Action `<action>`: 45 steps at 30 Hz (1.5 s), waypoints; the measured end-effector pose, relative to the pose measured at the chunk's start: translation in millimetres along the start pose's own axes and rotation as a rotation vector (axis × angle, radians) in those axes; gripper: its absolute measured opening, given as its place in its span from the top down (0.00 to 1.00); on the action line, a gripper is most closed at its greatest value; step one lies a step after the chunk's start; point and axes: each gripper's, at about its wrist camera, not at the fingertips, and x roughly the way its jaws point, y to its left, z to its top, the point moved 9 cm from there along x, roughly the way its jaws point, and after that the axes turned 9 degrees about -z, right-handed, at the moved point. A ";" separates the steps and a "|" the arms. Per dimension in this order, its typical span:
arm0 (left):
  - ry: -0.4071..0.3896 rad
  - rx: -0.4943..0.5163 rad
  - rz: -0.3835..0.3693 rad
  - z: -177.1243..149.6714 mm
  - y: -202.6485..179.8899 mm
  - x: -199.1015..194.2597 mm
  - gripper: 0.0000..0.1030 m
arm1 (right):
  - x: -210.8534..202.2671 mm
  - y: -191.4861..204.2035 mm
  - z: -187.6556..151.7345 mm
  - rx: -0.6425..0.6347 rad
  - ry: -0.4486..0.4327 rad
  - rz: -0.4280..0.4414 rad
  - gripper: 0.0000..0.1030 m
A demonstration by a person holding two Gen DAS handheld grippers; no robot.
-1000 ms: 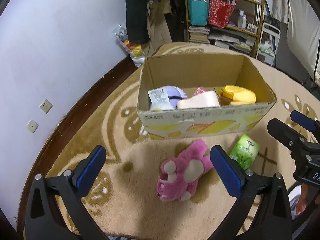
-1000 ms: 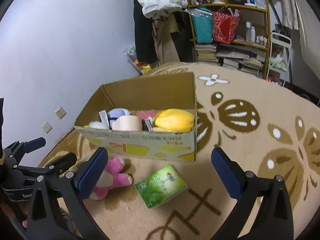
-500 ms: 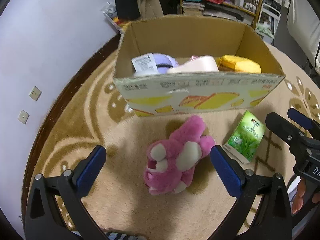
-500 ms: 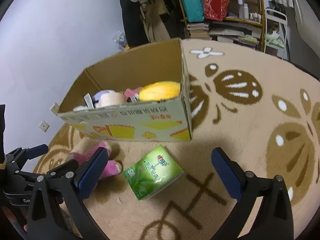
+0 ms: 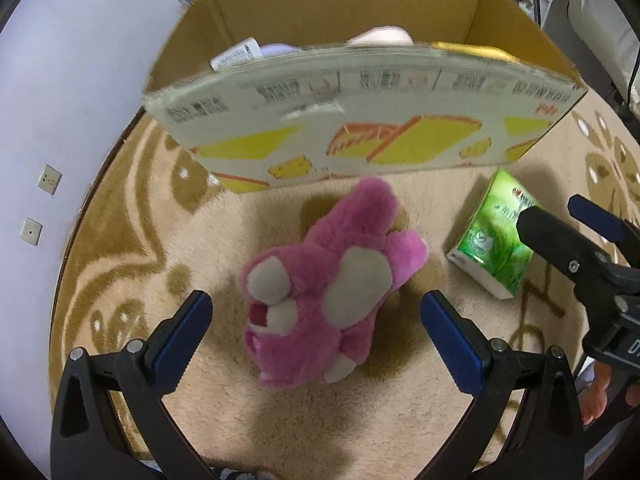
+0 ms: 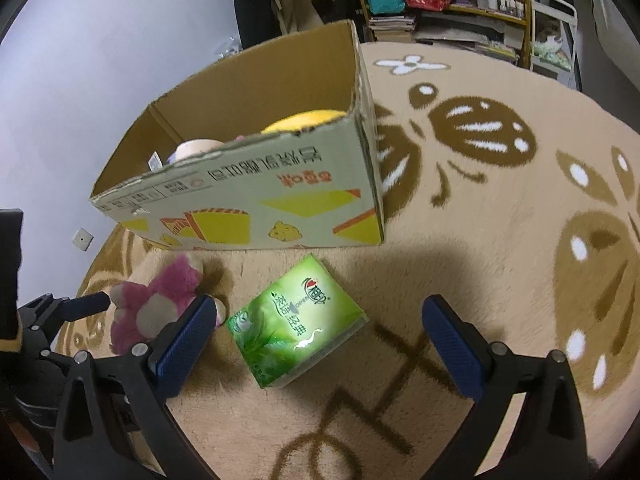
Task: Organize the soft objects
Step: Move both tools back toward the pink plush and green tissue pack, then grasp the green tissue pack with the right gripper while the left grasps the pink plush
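Note:
A pink plush toy (image 5: 328,300) lies on the carpet in front of a cardboard box (image 5: 360,120). My left gripper (image 5: 316,336) is open, its blue pads on either side of the toy, not touching. A green tissue pack (image 6: 296,324) lies on the carpet to the toy's right; it also shows in the left wrist view (image 5: 496,240). My right gripper (image 6: 320,344) is open and hovers just above the pack. The box (image 6: 256,200) holds a yellow soft item (image 6: 304,120), a pale pink one (image 6: 198,148) and others, mostly hidden behind its front wall.
A beige carpet with brown patterns (image 6: 480,184) covers the floor. A white wall with sockets (image 5: 48,178) is on the left. Shelves with bags and books (image 6: 420,8) stand behind the box. The right gripper shows at the right in the left wrist view (image 5: 576,240).
Both grippers have moved down and forward. The plush toy now lies between the left pads, and the tissue pack is closer under the right gripper. Both stay open.

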 end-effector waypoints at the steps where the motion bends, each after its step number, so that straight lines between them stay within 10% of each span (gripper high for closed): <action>1: 0.008 0.002 0.001 -0.3 -0.2 3.2 0.00 | 1.7 0.3 -0.4 0.001 0.004 0.005 0.00; 39: 0.059 0.030 0.071 8.4 9.0 41.8 0.01 | 42.0 33.3 -17.2 -0.092 0.088 0.017 0.06; 45: 0.019 0.077 0.039 10.8 -5.8 37.3 0.27 | 43.9 36.9 -17.5 -0.096 0.082 0.008 0.13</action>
